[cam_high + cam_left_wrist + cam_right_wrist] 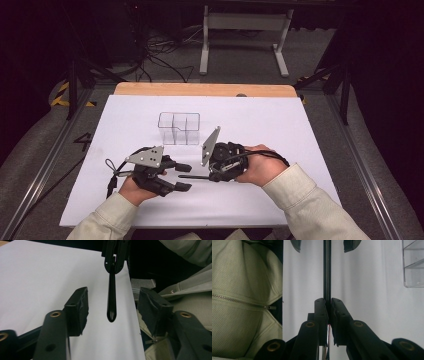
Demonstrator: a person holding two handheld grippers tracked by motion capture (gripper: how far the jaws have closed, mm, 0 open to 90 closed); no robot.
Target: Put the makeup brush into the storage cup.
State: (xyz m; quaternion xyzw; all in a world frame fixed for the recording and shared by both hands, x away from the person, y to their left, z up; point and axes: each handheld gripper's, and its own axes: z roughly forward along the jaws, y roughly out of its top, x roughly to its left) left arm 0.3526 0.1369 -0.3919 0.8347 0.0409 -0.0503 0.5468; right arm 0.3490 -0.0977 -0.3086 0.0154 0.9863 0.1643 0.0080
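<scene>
My right gripper is shut on a slim black rod, held level above the white table sheet and pointing left. The rod's rounded end reaches in between the jaws of my left gripper, which stands open and touches nothing. In the left gripper view the right gripper shows at the top, clamped on the rod's far part. A clear plastic organiser with several compartments stands on the sheet, beyond both grippers.
A white sheet covers the table, with a wooden edge at the back. The person's pale zipped jacket lies close to the near edge. Cables and a white stand sit on the floor beyond.
</scene>
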